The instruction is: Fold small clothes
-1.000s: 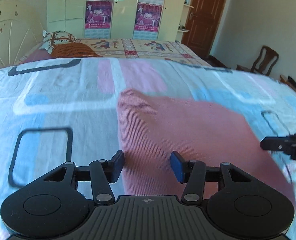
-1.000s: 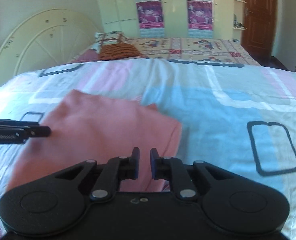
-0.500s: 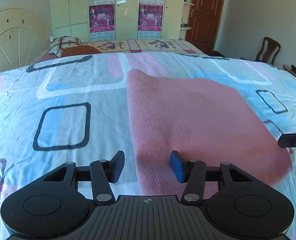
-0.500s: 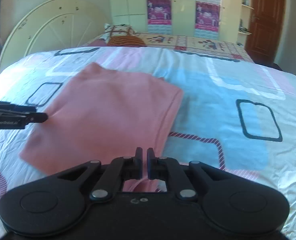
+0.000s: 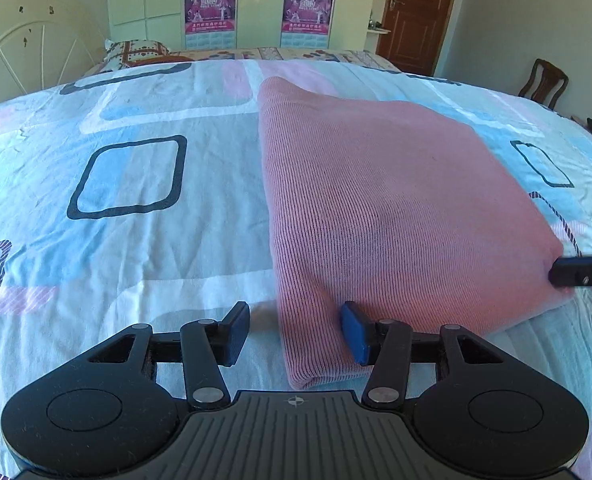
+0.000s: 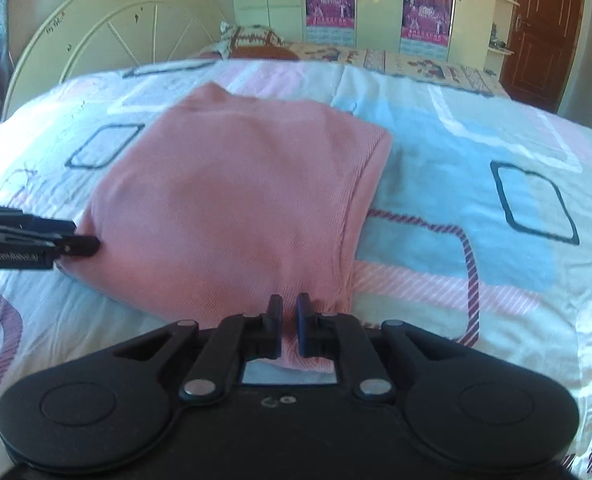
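A folded pink knit garment [image 5: 384, 208] lies flat on the patterned bedspread [image 5: 136, 208]; it also shows in the right wrist view [image 6: 232, 208]. My left gripper [image 5: 294, 334] is open, its jaws set wide around the garment's near left corner, low over the bed. It shows from the side in the right wrist view [image 6: 76, 245] at the garment's left edge. My right gripper [image 6: 289, 320] is nearly shut at the garment's near right corner, with pink cloth between the fingers. It shows at the right edge of the left wrist view [image 5: 556, 274].
The bed's cream headboard [image 6: 108, 36] stands at the back left, with pillows [image 5: 136, 50] before it. A wardrobe with posters [image 5: 256, 0], a brown door [image 5: 420, 12] and a wooden chair [image 5: 544, 84] stand beyond the bed.
Both grippers have drawn back toward me and down, so the garment's near edge now lies between their fingers. The garment lies flat and folded. The left gripper stays open.
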`<state>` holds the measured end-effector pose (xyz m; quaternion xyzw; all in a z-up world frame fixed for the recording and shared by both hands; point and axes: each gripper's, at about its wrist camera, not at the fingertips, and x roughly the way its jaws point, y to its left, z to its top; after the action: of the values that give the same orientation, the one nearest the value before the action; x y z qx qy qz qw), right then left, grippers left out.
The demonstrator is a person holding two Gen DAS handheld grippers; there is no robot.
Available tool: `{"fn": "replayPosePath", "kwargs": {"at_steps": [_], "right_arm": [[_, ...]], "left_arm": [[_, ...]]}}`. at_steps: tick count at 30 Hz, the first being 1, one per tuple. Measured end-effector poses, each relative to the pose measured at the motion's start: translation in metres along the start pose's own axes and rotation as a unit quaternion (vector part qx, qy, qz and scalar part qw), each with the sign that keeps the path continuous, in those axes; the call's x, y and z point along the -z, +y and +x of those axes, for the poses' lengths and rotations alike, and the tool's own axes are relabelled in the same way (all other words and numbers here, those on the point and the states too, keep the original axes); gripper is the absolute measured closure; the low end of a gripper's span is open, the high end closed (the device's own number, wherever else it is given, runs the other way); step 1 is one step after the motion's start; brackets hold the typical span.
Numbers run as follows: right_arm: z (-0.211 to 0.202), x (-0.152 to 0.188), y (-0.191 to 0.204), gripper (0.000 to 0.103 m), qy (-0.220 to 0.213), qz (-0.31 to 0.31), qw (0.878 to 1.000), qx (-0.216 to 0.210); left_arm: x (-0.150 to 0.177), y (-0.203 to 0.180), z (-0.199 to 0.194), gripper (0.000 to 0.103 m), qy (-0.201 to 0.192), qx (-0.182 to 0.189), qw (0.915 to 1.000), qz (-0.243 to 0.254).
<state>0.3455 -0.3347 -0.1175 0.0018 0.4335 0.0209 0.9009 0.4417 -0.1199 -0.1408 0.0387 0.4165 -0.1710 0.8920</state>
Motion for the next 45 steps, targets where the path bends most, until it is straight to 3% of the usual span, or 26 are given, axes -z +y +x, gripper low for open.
{"fn": "replayPosePath", "kwargs": {"at_steps": [9, 15, 18, 20, 22, 23, 27, 33, 37, 40, 42, 45], "right_arm": [[0.011, 0.007, 0.008, 0.1, 0.014, -0.034, 0.999, 0.024], [0.012, 0.007, 0.004, 0.1, 0.012, -0.03, 0.999, 0.017], [0.01, 0.005, 0.002, 0.098, 0.014, -0.021, 1.0, 0.008], [0.0, 0.0, -0.01, 0.084, 0.003, 0.024, 1.0, -0.016], [-0.012, -0.004, -0.024, 0.053, -0.031, 0.076, 0.996, -0.034], [-0.014, -0.006, -0.031, 0.051, -0.038, 0.092, 0.994, -0.034], [-0.002, -0.014, -0.07, 0.056, -0.038, 0.178, 0.98, -0.078], [0.043, -0.018, -0.125, 0.056, -0.011, 0.297, 0.941, -0.161], [0.065, -0.016, -0.141, 0.057, 0.005, 0.338, 0.916, -0.217], [0.074, -0.018, -0.143, 0.058, 0.008, 0.342, 0.91, -0.235], [0.078, -0.022, -0.142, 0.058, 0.011, 0.338, 0.909, -0.245], [0.084, -0.031, -0.136, 0.058, 0.017, 0.324, 0.911, -0.256]], "left_arm": [[0.008, 0.0, -0.003, 0.052, 0.004, 0.0, 1.0, -0.006], [0.005, 0.0, -0.001, 0.043, 0.009, -0.011, 0.9999, -0.003], [-0.002, 0.004, -0.004, 0.027, 0.017, -0.012, 0.9996, -0.019], [-0.007, 0.013, -0.015, 0.0, -0.013, 0.01, 0.9982, -0.057], [-0.014, 0.021, -0.025, 0.0, -0.049, 0.036, 0.9949, -0.081], [-0.019, 0.023, -0.024, 0.0, -0.05, 0.044, 0.9941, -0.086], [-0.038, 0.024, -0.007, 0.0, -0.042, 0.063, 0.9934, -0.087], [-0.058, 0.021, 0.033, 0.001, 0.019, 0.069, 0.9934, -0.09], [-0.065, 0.027, 0.049, 0.008, 0.034, 0.098, 0.9865, -0.127], [-0.065, 0.032, 0.063, 0.02, 0.045, 0.121, 0.9787, -0.16], [-0.064, 0.036, 0.07, 0.021, 0.048, 0.133, 0.9736, -0.179], [-0.065, 0.032, 0.074, 0.024, 0.048, 0.135, 0.9739, -0.176]]}}
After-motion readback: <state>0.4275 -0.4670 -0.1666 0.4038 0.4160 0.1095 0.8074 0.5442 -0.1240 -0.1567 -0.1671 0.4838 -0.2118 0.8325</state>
